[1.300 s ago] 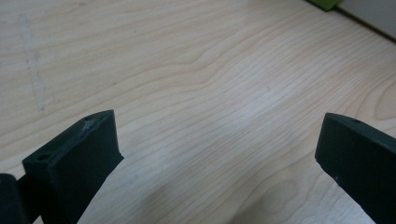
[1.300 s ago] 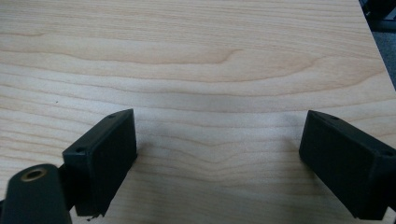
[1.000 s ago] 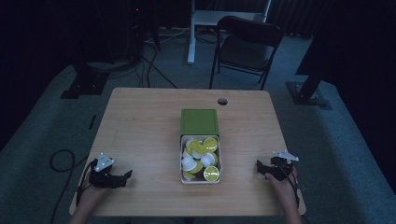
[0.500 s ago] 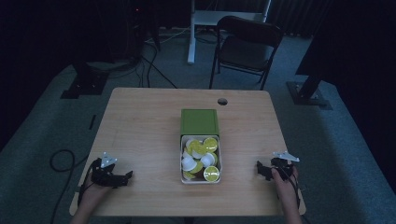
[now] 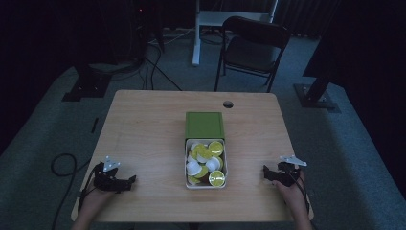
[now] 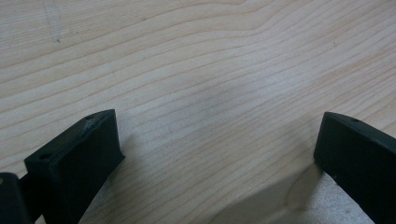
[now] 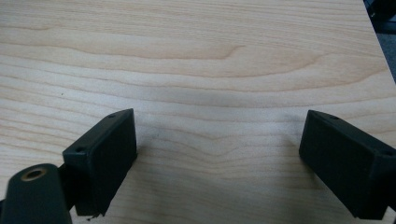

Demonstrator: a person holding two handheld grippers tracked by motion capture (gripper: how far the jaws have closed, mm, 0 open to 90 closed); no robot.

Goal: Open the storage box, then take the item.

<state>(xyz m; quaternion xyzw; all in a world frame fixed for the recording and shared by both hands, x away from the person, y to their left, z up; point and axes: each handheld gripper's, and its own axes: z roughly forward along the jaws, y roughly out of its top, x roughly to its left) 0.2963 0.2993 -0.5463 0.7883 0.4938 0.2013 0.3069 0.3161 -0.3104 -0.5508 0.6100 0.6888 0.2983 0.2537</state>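
Note:
A white box [image 5: 206, 184] with its green lid [image 5: 204, 125] swung back stands at the middle of the wooden table [image 5: 143, 124]. Several yellow and white capsules [image 5: 205, 163] lie inside it. My left gripper [image 5: 130, 180] rests near the table's front left corner, held by a hand. At the front right edge sits my right gripper [image 5: 265, 171], pointing toward the box. In the left gripper view my left gripper [image 6: 219, 140] stands open over bare wood. The right gripper [image 7: 219, 140] is likewise open in its own view, nothing between its jaws.
A round cable hole [image 5: 228, 104] sits near the table's far edge. A black chair [image 5: 251, 48] and a white desk leg [image 5: 196, 33] stand beyond the table. Cables [image 5: 62, 165] lie on the floor at the left. The table's right edge [image 7: 376, 42] is close to the right gripper.
Both grippers have stayed near the front corners, with only a slight shift of the left one. The box and its contents have not moved.

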